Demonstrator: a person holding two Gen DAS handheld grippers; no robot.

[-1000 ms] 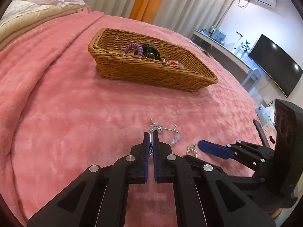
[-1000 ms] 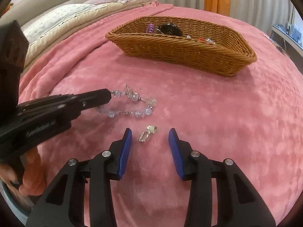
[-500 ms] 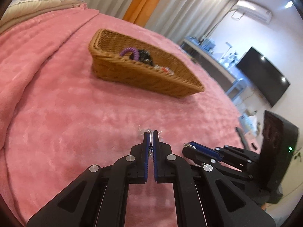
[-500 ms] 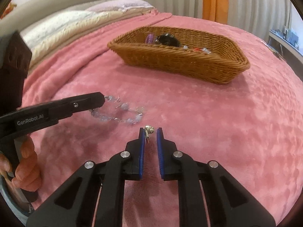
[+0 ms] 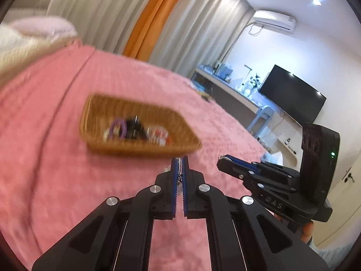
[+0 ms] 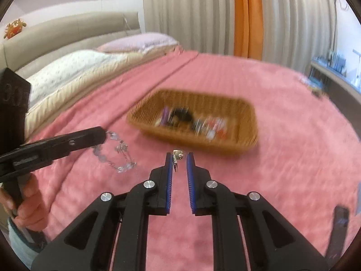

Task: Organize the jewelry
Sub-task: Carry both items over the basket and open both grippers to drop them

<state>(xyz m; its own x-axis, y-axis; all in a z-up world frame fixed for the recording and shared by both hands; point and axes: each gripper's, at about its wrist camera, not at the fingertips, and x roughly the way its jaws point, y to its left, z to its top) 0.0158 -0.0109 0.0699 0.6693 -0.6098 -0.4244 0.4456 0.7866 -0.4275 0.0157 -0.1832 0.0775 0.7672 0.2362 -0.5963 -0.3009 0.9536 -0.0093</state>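
— Where did we have the jewelry?

— We had the beaded bracelet (image 6: 115,155) dangling above the pink bed (image 6: 282,169), clamped in the left tongs (image 5: 179,162). The right tongs (image 6: 179,158) were pinched on a small gold clasp piece (image 6: 177,154). Both were off the bed, short of the wicker basket (image 6: 246,110).

— How far along were we?

— Partway, we judged. The basket held a purple ring (image 5: 118,127), something dark and some red bits, too blurred to name. Our two pieces were left to drop in.

— Any writing?

— We read "DAS" (image 5: 274,202) on the right tool's body.
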